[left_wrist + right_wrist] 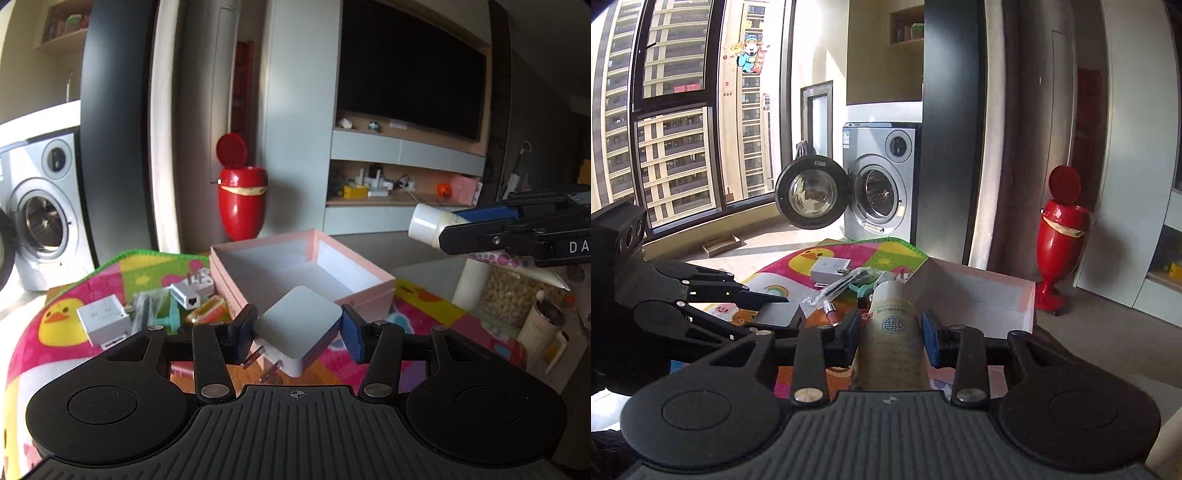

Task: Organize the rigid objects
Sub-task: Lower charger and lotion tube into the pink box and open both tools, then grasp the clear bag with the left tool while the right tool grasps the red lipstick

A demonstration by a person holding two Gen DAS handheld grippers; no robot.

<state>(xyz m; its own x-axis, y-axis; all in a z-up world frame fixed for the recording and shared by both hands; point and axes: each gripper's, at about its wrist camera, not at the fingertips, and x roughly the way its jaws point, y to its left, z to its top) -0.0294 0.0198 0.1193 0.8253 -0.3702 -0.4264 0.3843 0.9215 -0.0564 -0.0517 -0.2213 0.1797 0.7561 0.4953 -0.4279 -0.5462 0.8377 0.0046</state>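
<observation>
Left gripper (298, 334) is clamping a white square charger (297, 326) between its two pads, corner to corner, prongs pointing down and toward the camera. The charger is hanging in the air just in front of the near corner of the pink box (369, 291).

Pink box: lid off, white lining showing. In the left wrist view the part of its floor that is visible is carrying nothing; the near portion is hiding behind the charger.

Right gripper (890, 338) is closing its pads on a cream tube (892, 332) with a white cap, cap pointing forward. In the left wrist view the same tube (428, 223) is hovering to the right of the box and above it, not touching it.

Loose items are lying on the colourful duck-print mat (55, 317), left of the box: a white block adapter (105, 319), a smaller white plug adapter (192, 290) with prongs up, a clear plastic bag (836, 288) and a teal piece (173, 315).

Right of the box, a clear jar (517, 295) is holding pale nuts. Behind the table, a red bin (242, 195) is standing with its lid tipped open.
</observation>
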